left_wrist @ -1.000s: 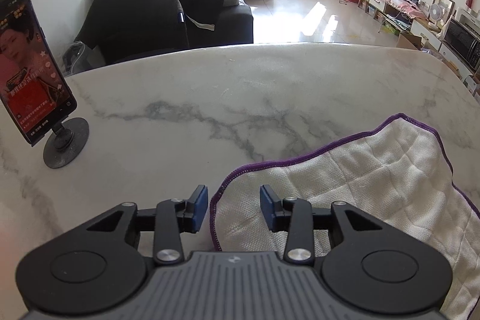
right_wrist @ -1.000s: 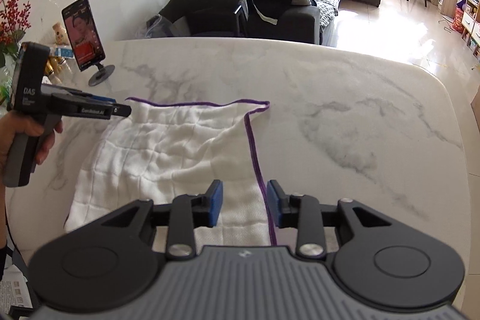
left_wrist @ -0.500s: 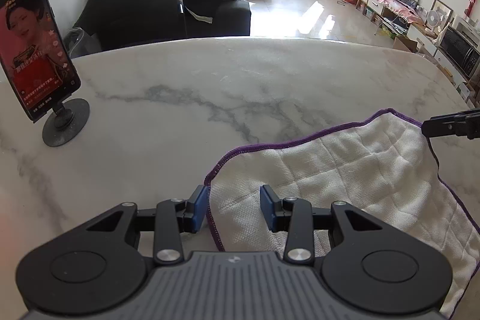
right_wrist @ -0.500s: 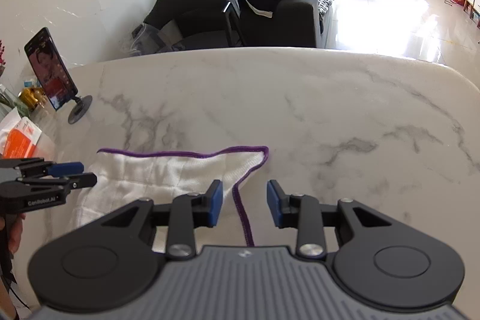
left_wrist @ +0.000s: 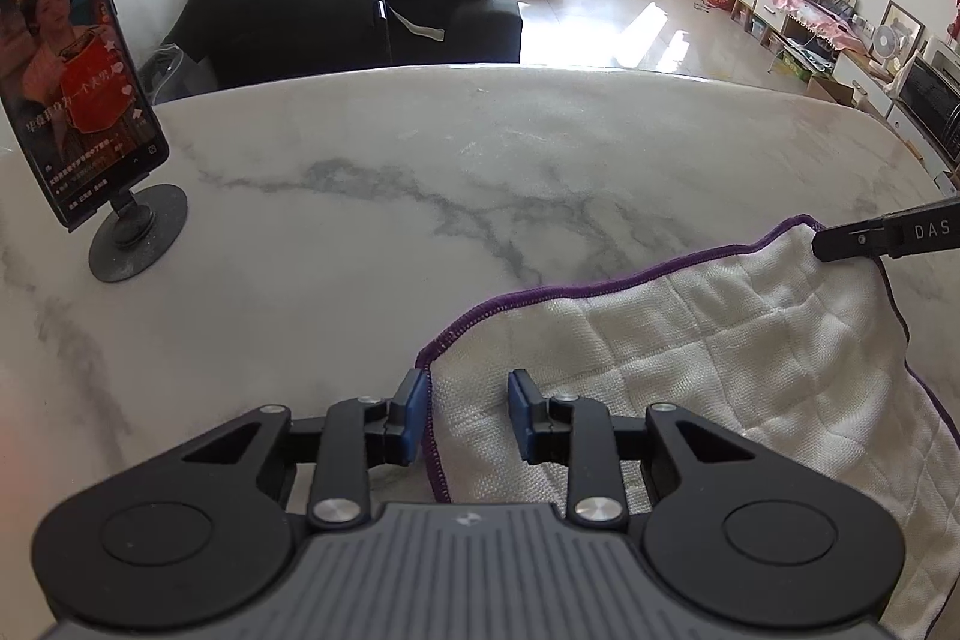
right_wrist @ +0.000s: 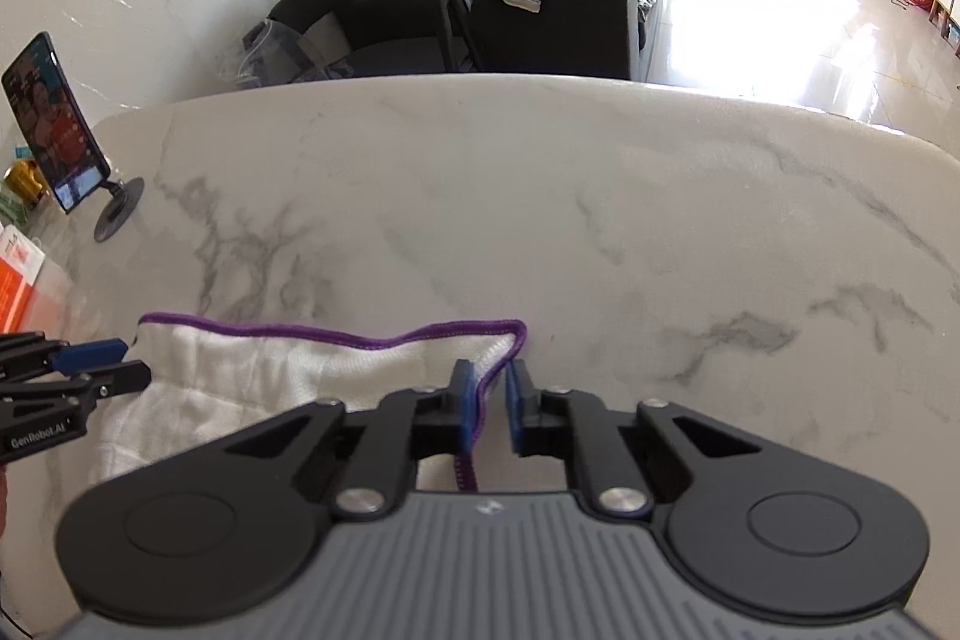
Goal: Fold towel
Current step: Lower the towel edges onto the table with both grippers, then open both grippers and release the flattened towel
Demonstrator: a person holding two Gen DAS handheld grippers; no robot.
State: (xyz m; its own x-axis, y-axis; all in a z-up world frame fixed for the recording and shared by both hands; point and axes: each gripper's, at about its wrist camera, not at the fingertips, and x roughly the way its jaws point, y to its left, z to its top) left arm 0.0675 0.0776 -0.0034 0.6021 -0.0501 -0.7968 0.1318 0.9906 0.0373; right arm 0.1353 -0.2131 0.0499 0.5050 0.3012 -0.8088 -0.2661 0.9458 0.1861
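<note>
Towel (left_wrist: 720,376) fills the lower right of the left wrist view, flat on the marble table (left_wrist: 420,196): soft, light, limp, best taken at its purple-hemmed corners. Left gripper (left_wrist: 468,415) is spread astride the near corner. In the right wrist view, lower centre, the right gripper (right_wrist: 487,409) has narrowed around the hem, seemingly not yet clamped.

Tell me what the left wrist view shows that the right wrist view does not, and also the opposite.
Only the left wrist view shows the wide quilted face of the towel and the open left gripper straddling its near-left corner. Only the right wrist view shows the right gripper narrowed around the purple hem, though not fully shut, and an orange packet at the table's left edge. Both show the marble table and the phone on its stand.
</note>
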